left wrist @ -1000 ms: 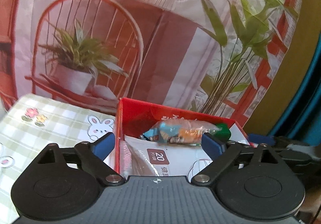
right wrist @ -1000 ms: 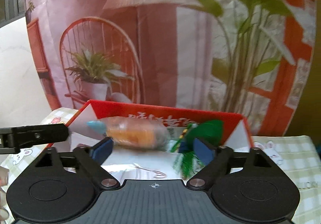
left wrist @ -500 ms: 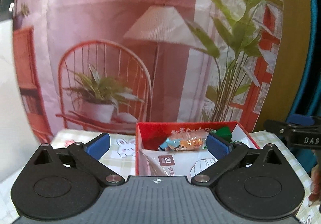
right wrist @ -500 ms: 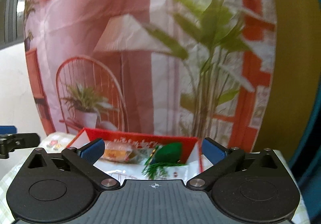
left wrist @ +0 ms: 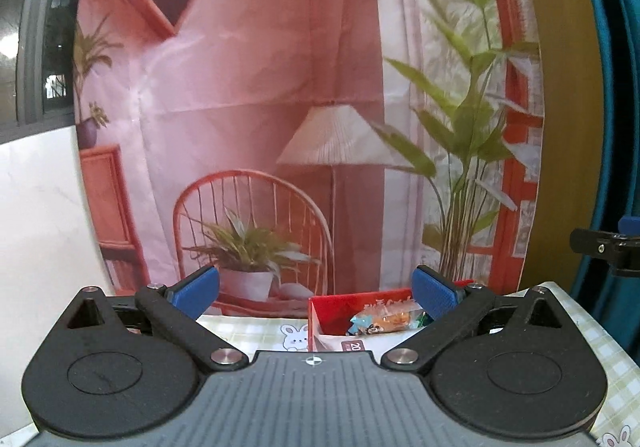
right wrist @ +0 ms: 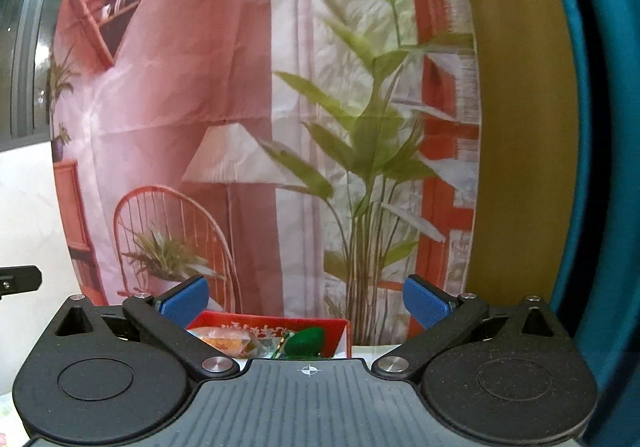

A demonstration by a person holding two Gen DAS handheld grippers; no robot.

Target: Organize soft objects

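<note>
Nearest you, your left gripper [left wrist: 316, 293] has its jaws spread wide with nothing between the blue pads, and your right gripper [right wrist: 306, 301] is just as wide and just as empty. Beyond the fingers, the red box [left wrist: 332, 305] sits on the checked tablecloth [left wrist: 256, 331] and already holds the soft things: a clear snack packet [left wrist: 386, 321] on top of a white pouch [left wrist: 360, 345], and, seen from your right side, a green plush piece [right wrist: 306, 341] against the box's far wall. No loose item shows on the little cloth that is in view, so the sorting looks done or nearly so; much of the table is hidden behind both grippers. Behind it all hangs the printed backdrop [left wrist: 260, 95].
</note>
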